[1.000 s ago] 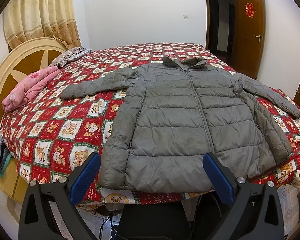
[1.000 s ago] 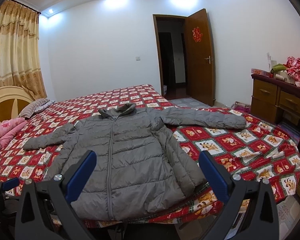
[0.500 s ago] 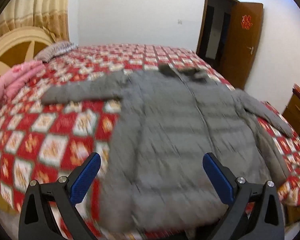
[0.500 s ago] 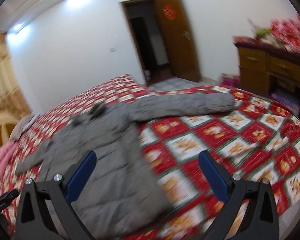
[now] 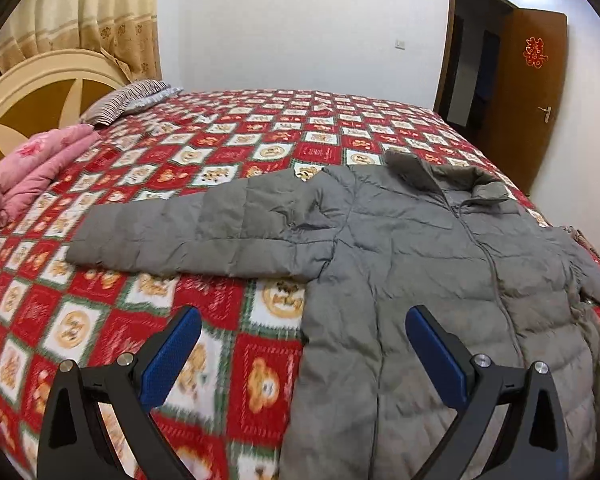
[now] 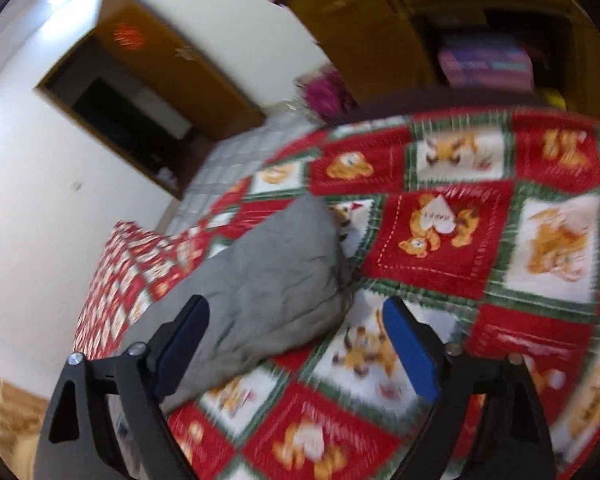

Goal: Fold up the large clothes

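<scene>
Jacket [image 5: 440, 264] lies flat, zipped, face up on the bed [image 5: 260, 128], both sleeves spread out. My left gripper [image 5: 302, 356] hangs wide and empty over its side edge, below the near sleeve [image 5: 204, 236]. My right gripper [image 6: 296, 348] has just been narrowing a little, jaws apart, nothing pinched; far sleeve cuff [image 6: 268, 272] sits just ahead, by the left finger. I'd pinch each sleeve at the cuff, catching both layers, and fold inward across the chest. Puffy fabric may slip. Pink quilt [image 5: 28, 172] and pillow [image 5: 128, 100] are well clear. Right view is blurred.
</scene>
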`<state>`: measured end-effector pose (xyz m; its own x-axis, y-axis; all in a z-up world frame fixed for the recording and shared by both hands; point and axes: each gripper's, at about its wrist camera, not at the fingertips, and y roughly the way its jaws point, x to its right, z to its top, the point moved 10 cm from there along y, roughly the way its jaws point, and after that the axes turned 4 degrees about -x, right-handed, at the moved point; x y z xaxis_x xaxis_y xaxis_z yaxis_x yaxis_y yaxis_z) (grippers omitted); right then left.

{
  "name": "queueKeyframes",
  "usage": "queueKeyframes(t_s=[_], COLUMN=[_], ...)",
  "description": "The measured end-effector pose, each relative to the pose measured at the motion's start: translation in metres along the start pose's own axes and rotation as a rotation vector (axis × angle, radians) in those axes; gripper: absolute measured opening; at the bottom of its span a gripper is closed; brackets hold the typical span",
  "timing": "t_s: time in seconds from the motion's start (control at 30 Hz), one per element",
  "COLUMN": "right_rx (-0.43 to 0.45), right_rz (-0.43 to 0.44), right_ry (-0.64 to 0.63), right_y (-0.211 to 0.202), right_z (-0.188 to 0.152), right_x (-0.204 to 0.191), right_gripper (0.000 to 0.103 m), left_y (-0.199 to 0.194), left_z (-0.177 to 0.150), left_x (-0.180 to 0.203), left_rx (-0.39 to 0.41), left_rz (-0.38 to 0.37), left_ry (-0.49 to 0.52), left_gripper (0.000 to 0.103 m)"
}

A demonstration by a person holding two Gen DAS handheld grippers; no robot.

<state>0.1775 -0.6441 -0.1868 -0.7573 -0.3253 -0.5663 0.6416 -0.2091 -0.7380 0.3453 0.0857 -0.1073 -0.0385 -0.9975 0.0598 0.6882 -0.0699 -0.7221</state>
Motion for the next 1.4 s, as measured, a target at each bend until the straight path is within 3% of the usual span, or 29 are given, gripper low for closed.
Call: queueKeyframes(t_s=[0.13,0.2,0.3,0.33,0.43,0.47,0.53,0.6,0.73,0.87,1.03,1.23,1.4], right_rx=[-0.042,0.007,-0.014,-0.008,-0.011,-0.038,0.004,0.075,0.205,0.266,0.22,0.058,-0.063], right_rz=[-0.063,-0.117,-0.187,-0.219,-0.266,-0.254,-0.286,-0.287,-0.216,-0.065,0.105,0.232,0.261], right_ry=[0.001,-0.074,-0.145,-0.167,-0.208,-0.275,-0.338,-0.439,-0.665,-0.896,-1.165,-1.384,-1.468], right_y=[0.037,0.037,0.045,0.049,0.047,0.045,0.031,0.012,-0.038,-0.082,-0.102,-0.076,-0.042], right_z=[-0.002,0.002,0.001,0.006,0.006,0.003,0.005,0.007,-0.011,-0.075,-0.207,-0.374,-0.468], right_x=[0.0,-0.008,-0.005,-0.001,0.003,-0.002,-0.016,-0.043,-0.132,-0.245,-0.349,-0.399,-0.407], right_gripper=[0.074,0.069,0.036,0.03,0.02,0.018,0.015,0.014,0.014,0.013,0.013,0.013,0.013], left_y=[0.036,0.048,0.07,0.077,0.092,0.096,0.094,0.092,0.096,0.094,0.094,0.092,0.091], left_z=[0.005,0.003,-0.008,-0.013,-0.03,-0.034,-0.032,-0.034,-0.035,-0.035,-0.034,-0.034,-0.034], left_x=[-0.004,-0.009,-0.02,-0.023,-0.032,-0.033,-0.032,-0.028,-0.028,-0.03,-0.032,-0.032,-0.033], left_rx=[-0.015,-0.012,-0.035,-0.046,-0.076,-0.089,-0.071,-0.062,-0.061,-0.042,-0.024,-0.007,0.006], left_rz=[0.014,0.043,0.051,0.053,0.061,0.052,0.043,0.023,0.007,-0.016,-0.055,-0.081,-0.099], left_ry=[-0.013,-0.01,-0.033,-0.044,-0.079,-0.088,-0.089,-0.078,-0.08,-0.093,-0.117,-0.132,-0.141], left_gripper=[0.102,0.102,0.102,0.102,0.102,0.102,0.102,0.102,0.102,0.102,0.102,0.102,0.102])
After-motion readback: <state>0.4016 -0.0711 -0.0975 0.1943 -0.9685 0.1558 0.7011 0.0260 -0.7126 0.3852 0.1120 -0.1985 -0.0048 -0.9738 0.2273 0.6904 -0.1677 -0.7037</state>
